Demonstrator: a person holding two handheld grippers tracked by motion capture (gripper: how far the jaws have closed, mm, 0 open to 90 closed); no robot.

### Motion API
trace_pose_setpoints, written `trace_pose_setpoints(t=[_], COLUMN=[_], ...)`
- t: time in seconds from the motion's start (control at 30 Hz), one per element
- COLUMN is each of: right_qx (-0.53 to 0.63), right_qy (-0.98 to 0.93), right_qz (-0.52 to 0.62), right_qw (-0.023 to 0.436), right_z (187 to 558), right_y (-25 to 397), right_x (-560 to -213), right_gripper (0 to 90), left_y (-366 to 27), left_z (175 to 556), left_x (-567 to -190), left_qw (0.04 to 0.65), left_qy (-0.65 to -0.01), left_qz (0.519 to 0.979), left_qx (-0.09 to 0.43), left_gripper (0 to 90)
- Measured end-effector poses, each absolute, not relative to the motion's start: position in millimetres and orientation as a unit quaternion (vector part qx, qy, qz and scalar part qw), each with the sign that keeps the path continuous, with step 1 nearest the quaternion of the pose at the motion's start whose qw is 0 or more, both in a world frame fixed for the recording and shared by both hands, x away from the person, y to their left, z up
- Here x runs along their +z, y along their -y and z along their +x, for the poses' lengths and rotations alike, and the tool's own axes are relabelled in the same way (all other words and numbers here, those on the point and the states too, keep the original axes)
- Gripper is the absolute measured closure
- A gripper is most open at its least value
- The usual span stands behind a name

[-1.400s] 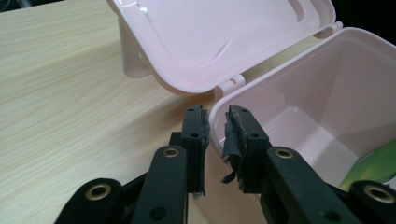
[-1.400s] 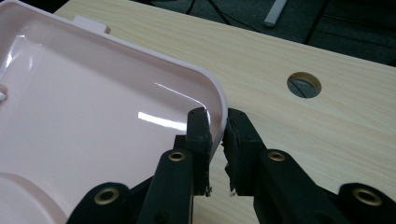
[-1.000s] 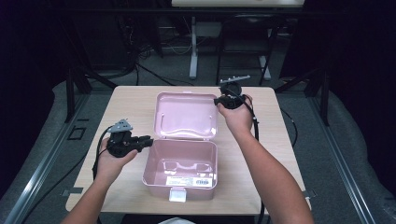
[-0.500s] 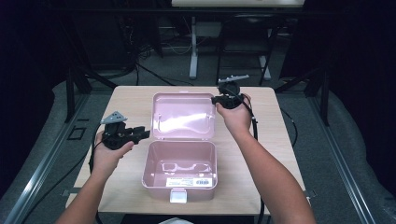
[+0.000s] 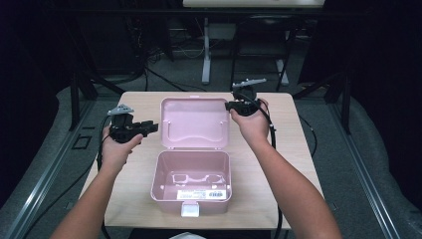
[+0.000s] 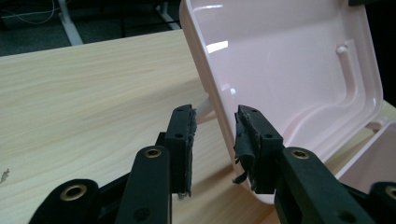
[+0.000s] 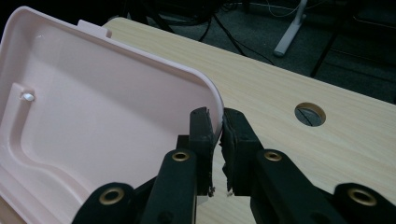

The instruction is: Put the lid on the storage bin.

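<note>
1. Box (image 5: 191, 181) is showing pale pink all over, lid (image 5: 195, 122) too.
2. Label (image 5: 204, 194) on the box front is showing white with black barcode stripes.
3. Latch tab (image 5: 190, 210) is looking whitish.
4. Both grippers, left (image 5: 149, 127) and right (image 5: 230, 105), are showing black, with brass-coloured rivets.
5. Table (image 5: 293, 164) is showing light wood grain.

We see the box (image 5: 191, 181) standing at the middle of the desk (image 5: 137, 107), its opened lid (image 5: 194, 122) rising behind it, with the left tool (image 5: 148, 128) just left of the lid's edge, the right tool (image 5: 230, 106) at the lid's right edge, and a cable hole (image 7: 310, 114) in the desk beyond it.
</note>
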State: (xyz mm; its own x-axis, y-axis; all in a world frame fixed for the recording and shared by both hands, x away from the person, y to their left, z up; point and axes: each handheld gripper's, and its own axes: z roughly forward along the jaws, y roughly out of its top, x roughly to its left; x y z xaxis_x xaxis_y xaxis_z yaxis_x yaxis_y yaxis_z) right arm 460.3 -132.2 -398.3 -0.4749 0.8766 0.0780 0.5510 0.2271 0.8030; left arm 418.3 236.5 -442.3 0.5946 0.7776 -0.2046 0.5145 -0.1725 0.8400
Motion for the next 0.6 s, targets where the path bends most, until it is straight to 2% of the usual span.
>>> trace_pose_setpoints(t=[0.33,0.6], right_qx=[0.411,0.418], right_qy=[-0.755,-0.754], right_qz=[0.469,0.462], right_qw=[0.204,0.207], right_z=[457,453], right_y=[132,134], right_x=[-396,-394], right_gripper=[82.9,83.1], left_y=[-223,-215], left_z=[428,440], left_x=[-430,-435], left_qw=[0.481,0.485], left_qy=[-0.423,-0.436], left_qz=[0.752,0.746], left_qx=[0.154,0.134], left_gripper=[67.2,71.4])
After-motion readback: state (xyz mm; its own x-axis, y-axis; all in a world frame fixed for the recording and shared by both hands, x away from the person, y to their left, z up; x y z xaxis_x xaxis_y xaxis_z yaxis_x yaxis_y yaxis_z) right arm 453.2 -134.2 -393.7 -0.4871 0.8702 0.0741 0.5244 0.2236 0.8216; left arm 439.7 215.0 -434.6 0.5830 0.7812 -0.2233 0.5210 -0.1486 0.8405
